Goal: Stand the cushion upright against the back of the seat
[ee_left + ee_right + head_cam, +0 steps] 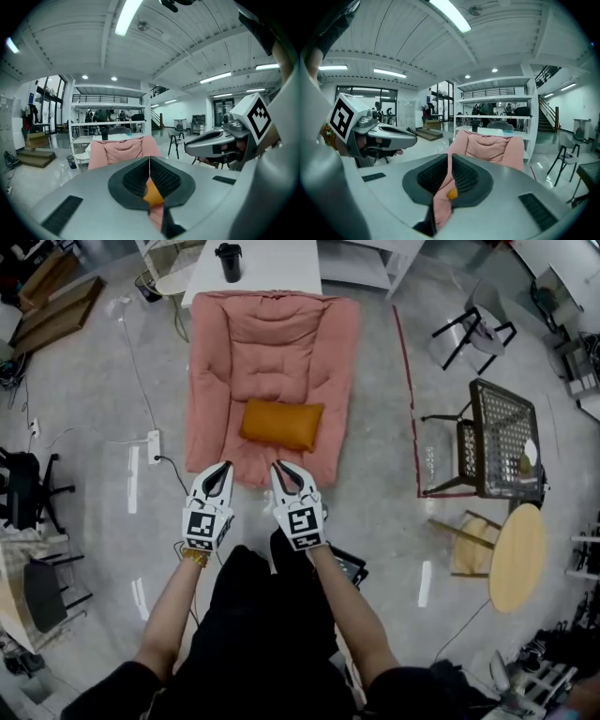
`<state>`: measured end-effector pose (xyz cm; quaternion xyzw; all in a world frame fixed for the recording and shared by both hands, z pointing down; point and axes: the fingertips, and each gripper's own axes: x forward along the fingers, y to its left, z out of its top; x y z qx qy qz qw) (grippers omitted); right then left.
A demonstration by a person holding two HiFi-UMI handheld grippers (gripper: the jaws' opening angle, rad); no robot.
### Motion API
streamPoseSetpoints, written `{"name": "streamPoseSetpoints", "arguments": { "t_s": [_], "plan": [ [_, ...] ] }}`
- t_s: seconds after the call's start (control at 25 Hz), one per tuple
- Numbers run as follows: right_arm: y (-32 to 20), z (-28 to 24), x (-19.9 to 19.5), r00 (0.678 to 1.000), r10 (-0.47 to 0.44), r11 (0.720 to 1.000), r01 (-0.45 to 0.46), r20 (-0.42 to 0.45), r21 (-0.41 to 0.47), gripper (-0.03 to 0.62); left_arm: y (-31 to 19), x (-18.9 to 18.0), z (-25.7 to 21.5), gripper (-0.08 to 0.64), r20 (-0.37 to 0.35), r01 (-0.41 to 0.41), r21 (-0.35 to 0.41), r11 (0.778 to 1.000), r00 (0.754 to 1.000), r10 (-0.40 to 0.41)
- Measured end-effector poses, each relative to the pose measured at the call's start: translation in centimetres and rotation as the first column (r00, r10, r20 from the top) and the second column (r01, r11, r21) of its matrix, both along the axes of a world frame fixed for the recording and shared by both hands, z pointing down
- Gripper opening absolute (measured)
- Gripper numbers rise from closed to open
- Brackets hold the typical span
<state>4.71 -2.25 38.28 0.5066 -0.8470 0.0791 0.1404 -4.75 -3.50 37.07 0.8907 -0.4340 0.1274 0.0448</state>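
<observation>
The orange cushion [281,424] lies flat on the pink seat [214,381], long side across, at about the middle of the seat pad and clear of the padded back, which spreads toward 12 o'clock in the head view. Both claws hover over the floor [94,409] just short of the seat's near edge, side by side and close together without touching, each pointing toward 12 o'clock, with the cushion just beyond their tips. The left claw [223,467] has its jaws pressed together with nothing between them; in its own view the left claw [150,164] shows only a thin seam where the pads meet, and below it a sliver of the cushion [153,193] and the seat [123,151] (seen through the gap under the pads, not gripped). The right claw [278,467] is the same, jaws together and empty; its own view shows the right claw [450,159] closed to a line, a small spot of the cushion [452,193] beneath and the seat [490,145] ahead at about 1 o'clock. Each claw also shows in the other's view, at 3 o'clock and at 9 o'clock. Beyond the seat at 12 o'clock stands a white bench [272,263] carrying a black cup [228,261]. At 3 o'clock from the seat sits a black mesh chair [497,437], and at 9 o'clock a white power strip [154,446] lies on the floor.
</observation>
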Motion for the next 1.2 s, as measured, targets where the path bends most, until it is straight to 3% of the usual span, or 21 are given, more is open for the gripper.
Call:
{"name": "streamPoseSetpoints", "arguments": {
  "t_s": [0.28,0.48,0.64,0.88,1.0,1.08,1.2],
  "plan": [
    [-6.0,3.8,1.5,0.988,-0.104,0.994,0.099,-0.115,-0.049,0.017,-4.0,1.1,4.4,0.014,0.089,-0.126,-0.038,0.991,0.988,0.129],
    [-10.4,7.4,0.4,0.965,-0.191,0.979,0.173,-0.178,-0.111,0.017,-8.4,1.3,9.1,0.015,0.122,-0.234,-0.089,0.968,0.962,0.244],
    [-13.7,11.5,-0.1,0.946,-0.260,0.954,0.221,-0.193,-0.201,0.017,-12.2,1.5,13.5,0.015,0.174,-0.325,-0.152,0.933,0.921,0.349],
    [-18.8,19.1,1.9,0.933,-0.285,0.925,0.208,-0.218,-0.319,0.020,-18.0,1.8,21.0,0.017,0.249,-0.422,-0.234,0.876,0.845,0.473],
    [-20.4,23.3,3.2,0.922,-0.313,0.900,0.210,-0.230,-0.382,0.102,-20.1,2.2,25.5,0.020,0.284,-0.462,-0.267,0.846,0.801,0.527],
    [-21.3,25.7,3.9,0.912,-0.326,0.890,0.207,-0.249,-0.407,0.120,-21.3,2.8,28.5,0.031,0.297,-0.490,-0.290,0.822,0.770,0.564],
    [-22.2,29.3,4.2,0.877,-0.374,0.874,0.224,-0.302,-0.432,0.142,-22.9,3.7,33.0,0.134,0.305,-0.528,-0.329,0.783,0.725,0.617]
  ]
}}
